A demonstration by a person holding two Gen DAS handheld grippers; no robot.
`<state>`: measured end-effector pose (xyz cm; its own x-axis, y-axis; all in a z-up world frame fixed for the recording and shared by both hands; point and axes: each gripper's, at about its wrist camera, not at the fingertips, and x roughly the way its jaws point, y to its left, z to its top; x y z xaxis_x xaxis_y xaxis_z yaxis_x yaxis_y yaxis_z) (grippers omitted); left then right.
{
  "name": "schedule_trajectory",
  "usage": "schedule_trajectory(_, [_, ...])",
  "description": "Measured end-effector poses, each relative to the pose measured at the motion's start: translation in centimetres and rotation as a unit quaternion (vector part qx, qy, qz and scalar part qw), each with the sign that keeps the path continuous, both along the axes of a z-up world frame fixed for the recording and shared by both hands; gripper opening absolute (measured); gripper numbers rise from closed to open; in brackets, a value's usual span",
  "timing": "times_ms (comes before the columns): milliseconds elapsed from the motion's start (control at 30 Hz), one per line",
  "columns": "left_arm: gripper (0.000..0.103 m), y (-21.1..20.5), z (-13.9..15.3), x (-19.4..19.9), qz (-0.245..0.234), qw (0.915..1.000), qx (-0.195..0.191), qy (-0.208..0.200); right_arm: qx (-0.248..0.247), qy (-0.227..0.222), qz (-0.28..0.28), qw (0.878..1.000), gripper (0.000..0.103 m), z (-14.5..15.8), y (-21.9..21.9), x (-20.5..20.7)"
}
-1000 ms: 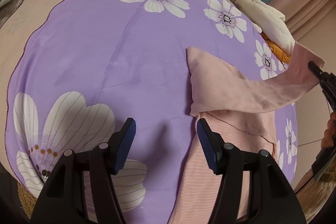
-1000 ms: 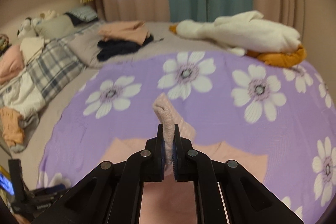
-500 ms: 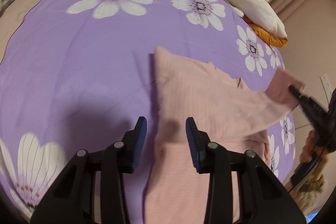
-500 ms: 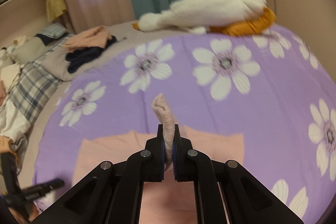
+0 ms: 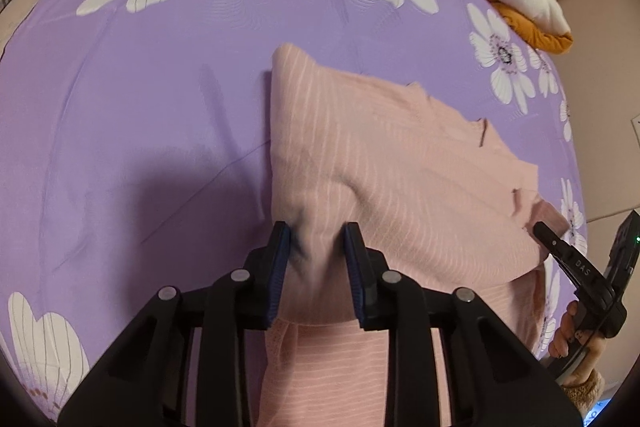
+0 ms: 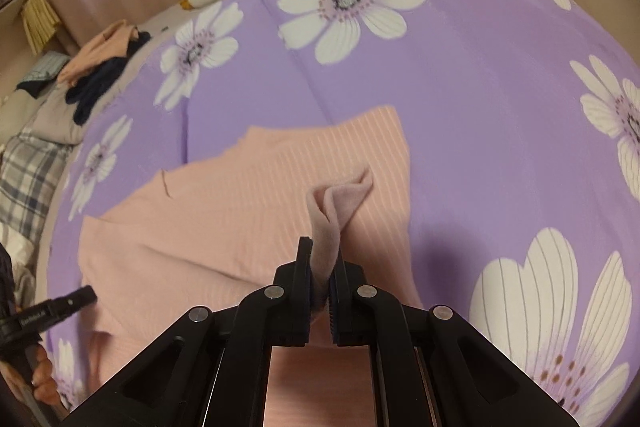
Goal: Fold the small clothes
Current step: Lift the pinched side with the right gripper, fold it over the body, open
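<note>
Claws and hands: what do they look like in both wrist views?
Both claws, left and right, are matte black angular frames with silver pivot bolts and ribbed blue pads. Seen from the side, the right one carries white "DAS" lettering and a green light. A fuzzy tan cuff shows at the right hand.

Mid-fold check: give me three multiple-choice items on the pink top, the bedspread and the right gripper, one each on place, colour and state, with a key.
1. Where does the pink top lie?
A. on the flowered bedspread
B. on the plaid blanket
C. on the floor

2. What colour is the bedspread's ground?
A. green
B. purple
C. grey

3. How is the right gripper?
A. wide open, empty
B. out of view
C. shut on a sleeve cuff

Key: 1 A, the top is spread over the flower print. 2 B, purple between white flowers. 3 C, cuff fabric is pinched between the jaws.
</note>
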<state>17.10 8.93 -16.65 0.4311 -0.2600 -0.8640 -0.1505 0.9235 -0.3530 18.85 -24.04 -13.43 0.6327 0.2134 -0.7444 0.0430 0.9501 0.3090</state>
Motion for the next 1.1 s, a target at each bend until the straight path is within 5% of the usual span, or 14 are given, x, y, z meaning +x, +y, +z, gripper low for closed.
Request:
schedule_trajectory(333, [0.032,0.6,-1.3,-0.1,0.008,0.9999,-0.007,0.014,0.0,0.013,-0.009,1.0,0.007,-0.7,-0.3,-0.6])
schedule_trajectory(800, [0.033,0.5,-1.4,-0.8,-0.001,0.9999,-0.006,0.011,0.076,0.024,-0.002,0.997,0.008,0.7,-2.3,-1.6])
schedule_trajectory(1033, [0.033,0.6,-1.5,-1.4,0.0,0.9998,-0.014,0.012,0.09,0.027,-0.042,0.995,0.016,0.6,-5.0,-2.9])
schedule_trajectory(1100, [0.033,0.5,-1.5,-1.5,0.001,0.9999,-0.012,0.011,0.101,0.029,-0.048,0.993,0.028,0.8,-5.8,-2.7])
